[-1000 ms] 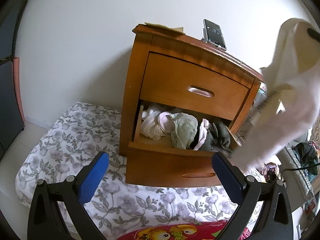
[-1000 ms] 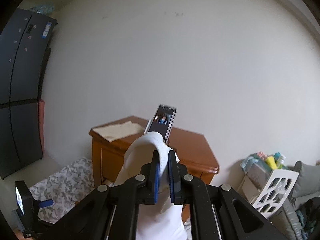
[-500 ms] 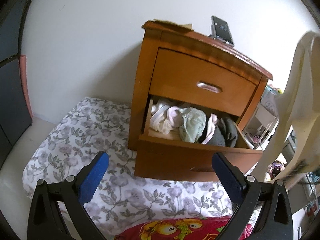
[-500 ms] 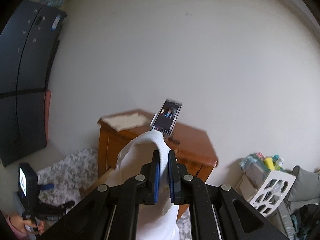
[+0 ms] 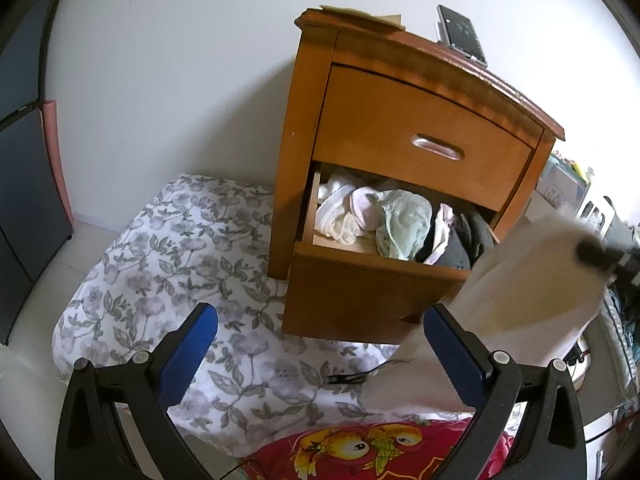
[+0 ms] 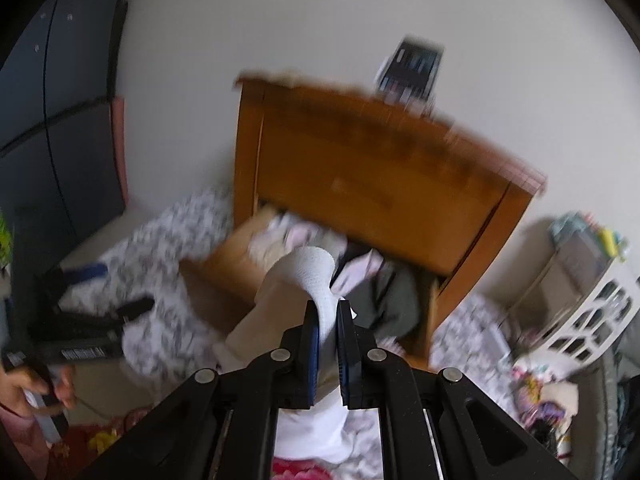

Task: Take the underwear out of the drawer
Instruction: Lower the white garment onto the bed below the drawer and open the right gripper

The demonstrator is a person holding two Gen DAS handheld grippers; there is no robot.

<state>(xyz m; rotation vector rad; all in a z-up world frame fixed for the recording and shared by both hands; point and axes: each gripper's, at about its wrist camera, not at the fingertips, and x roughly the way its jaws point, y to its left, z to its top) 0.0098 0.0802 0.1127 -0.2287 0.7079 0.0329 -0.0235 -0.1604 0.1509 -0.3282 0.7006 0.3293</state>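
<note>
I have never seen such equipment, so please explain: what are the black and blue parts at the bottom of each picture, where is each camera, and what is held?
There is no robot here. A person holds one pair of tongs in each hand, and a wide-angle camera on each pair looks forward along its two blue-padded fingers.

The left camera shows the left tongs open and empty, facing a wooden nightstand. Its lower drawer is pulled out and full of underwear. A phone stands on top, and a flowered cloth covers the floor.

The right camera, which is blurred, shows the right tongs shut on a white garment in front of the drawer. In the left view this garment appears at the right.
</note>
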